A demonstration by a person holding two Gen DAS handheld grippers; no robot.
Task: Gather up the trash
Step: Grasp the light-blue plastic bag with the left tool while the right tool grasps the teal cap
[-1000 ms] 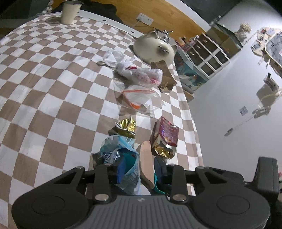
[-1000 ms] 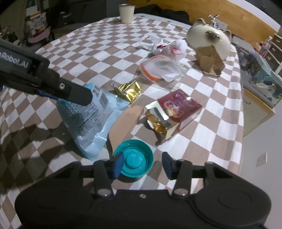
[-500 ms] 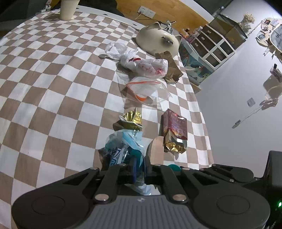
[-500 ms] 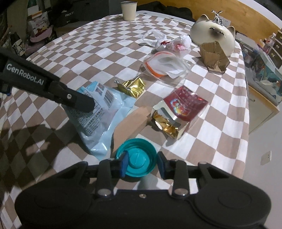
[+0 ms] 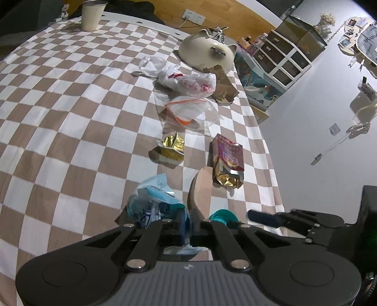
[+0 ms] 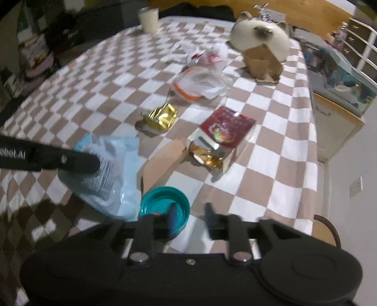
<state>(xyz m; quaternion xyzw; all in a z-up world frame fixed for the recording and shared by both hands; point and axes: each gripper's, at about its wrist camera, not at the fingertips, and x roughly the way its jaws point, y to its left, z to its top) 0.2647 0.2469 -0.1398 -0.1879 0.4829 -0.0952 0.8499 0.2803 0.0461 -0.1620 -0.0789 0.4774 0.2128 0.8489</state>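
Observation:
My left gripper (image 5: 186,226) is shut on a light blue plastic bag (image 5: 153,200) and holds it just above the checkered tablecloth; the bag also shows in the right wrist view (image 6: 110,174). My right gripper (image 6: 189,217) is open, and its left finger sits inside a teal lid (image 6: 165,204) while the right finger is outside the rim. The lid peeks out in the left wrist view (image 5: 221,215). A tan cardboard piece (image 6: 162,162), a red and gold box (image 6: 223,134) and a gold wrapper (image 6: 162,116) lie ahead.
Farther back lie a clear zip bag with orange trim (image 6: 200,84), a white plastic bag (image 5: 186,82), a brown paper bag (image 6: 261,63) and a cream cat-shaped pot (image 6: 261,35). A cup (image 6: 149,18) stands at the far edge. The table's right edge (image 6: 318,164) is close.
My left gripper closed on the blue bag and lifted it slightly. My right gripper shifted right, so its left finger now sits inside the teal lid instead of both fingers straddling it.

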